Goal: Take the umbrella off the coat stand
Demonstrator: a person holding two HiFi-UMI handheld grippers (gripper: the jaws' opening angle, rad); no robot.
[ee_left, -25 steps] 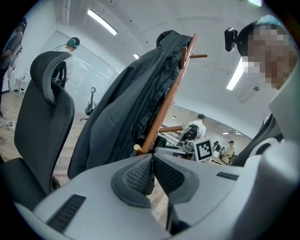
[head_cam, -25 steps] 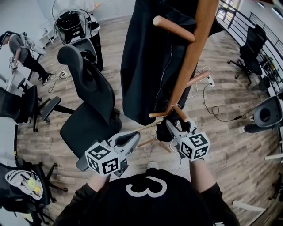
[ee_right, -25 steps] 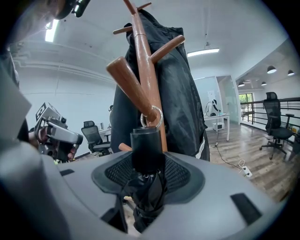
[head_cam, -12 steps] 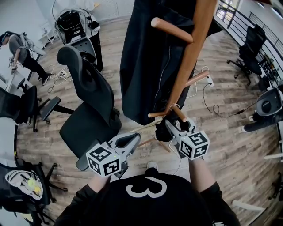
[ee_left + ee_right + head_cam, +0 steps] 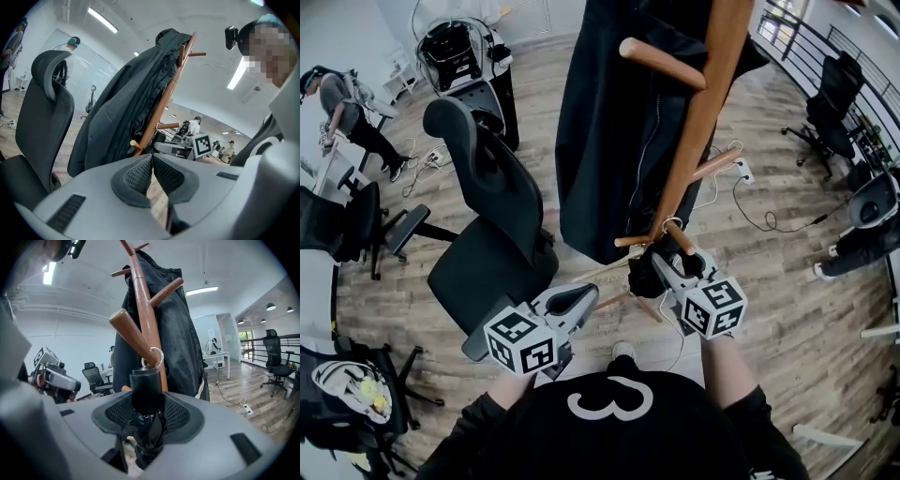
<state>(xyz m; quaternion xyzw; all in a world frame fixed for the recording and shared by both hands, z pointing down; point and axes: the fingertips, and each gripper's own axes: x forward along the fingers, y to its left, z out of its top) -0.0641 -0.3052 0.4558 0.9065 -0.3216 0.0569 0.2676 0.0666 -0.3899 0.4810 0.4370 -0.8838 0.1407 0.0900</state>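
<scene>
At the lower left of the head view the left gripper [image 5: 577, 298] hangs idle beside the office chair [image 5: 487, 216], jaws pressed together with nothing between them, well apart from the work. Up the middle of the frame the coat stand [image 5: 703, 122] slants toward the top right, with a black coat [image 5: 609, 141] draped on its left side. Just right of centre, low on the pole, the right gripper [image 5: 668, 272] is clamped on the umbrella [image 5: 146, 389]. At the centre of the right gripper view, the folded umbrella's black cylindrical end stands upright between the two pads, and its bunched fabric hangs down through the gap toward the bottom edge. Directly above that end a pale loop [image 5: 156, 357] goes round a short wooden peg [image 5: 133, 333] that slants to the upper left. The grasp looks made, so the step in hand is the unhooking. That is not yet done, since the loop sits on the peg close to where it joins the pole. As I judge it, the next move calls for carrying the umbrella up and outward along the peg's slant until the loop slips over the rounded tip. The grip must be firm enough that the bundle does not slide through the pads.
</scene>
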